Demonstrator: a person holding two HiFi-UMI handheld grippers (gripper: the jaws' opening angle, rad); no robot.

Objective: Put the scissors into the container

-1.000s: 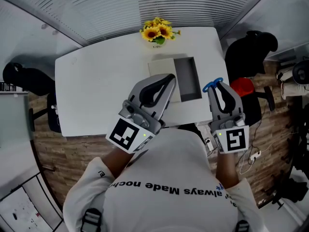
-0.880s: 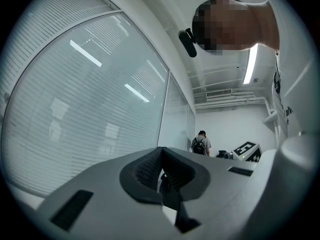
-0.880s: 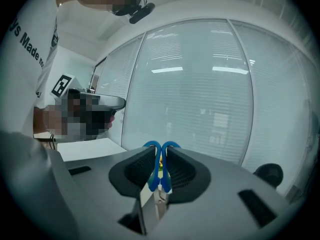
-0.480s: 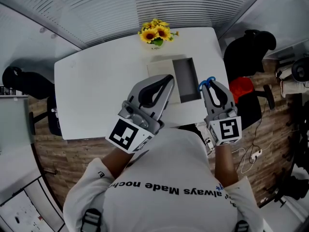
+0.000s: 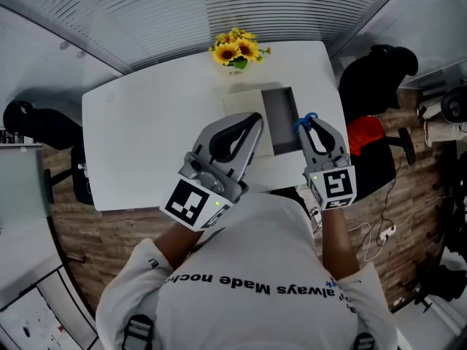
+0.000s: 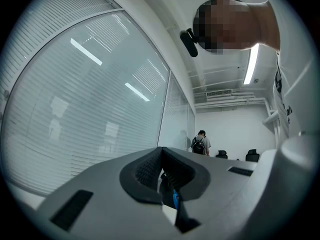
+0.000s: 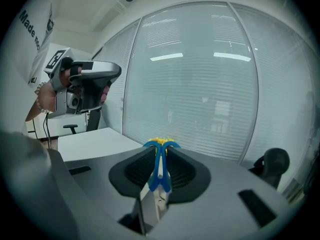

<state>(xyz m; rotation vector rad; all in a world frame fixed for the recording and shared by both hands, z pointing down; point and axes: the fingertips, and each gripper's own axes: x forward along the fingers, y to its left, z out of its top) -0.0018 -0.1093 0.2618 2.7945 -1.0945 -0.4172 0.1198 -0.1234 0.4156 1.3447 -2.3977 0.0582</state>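
My right gripper (image 5: 309, 122) is shut on the blue-handled scissors (image 5: 302, 123), whose handle loops stick out past the fingertips. In the right gripper view the blue scissors (image 7: 159, 159) stand upright between the pads, metal blades pointing back towards the camera. The gripper's tips hang at the right edge of the grey rectangular container (image 5: 279, 115), which lies open on the white table (image 5: 146, 122). My left gripper (image 5: 253, 119) is shut and holds nothing; it hovers at the container's left side. In the left gripper view its pads (image 6: 150, 166) meet.
A bunch of sunflowers (image 5: 235, 48) stands at the table's far edge, behind the container. A pale flat panel (image 5: 244, 100) adjoins the container's left side. Black chairs stand at the right (image 5: 376, 68) and left (image 5: 36, 119) of the table, and a red object (image 5: 365, 130) lies by the right chair.
My right gripper has moved left and down with the scissors, from beside the table's right edge to the container's right rim. The left gripper has stayed still.
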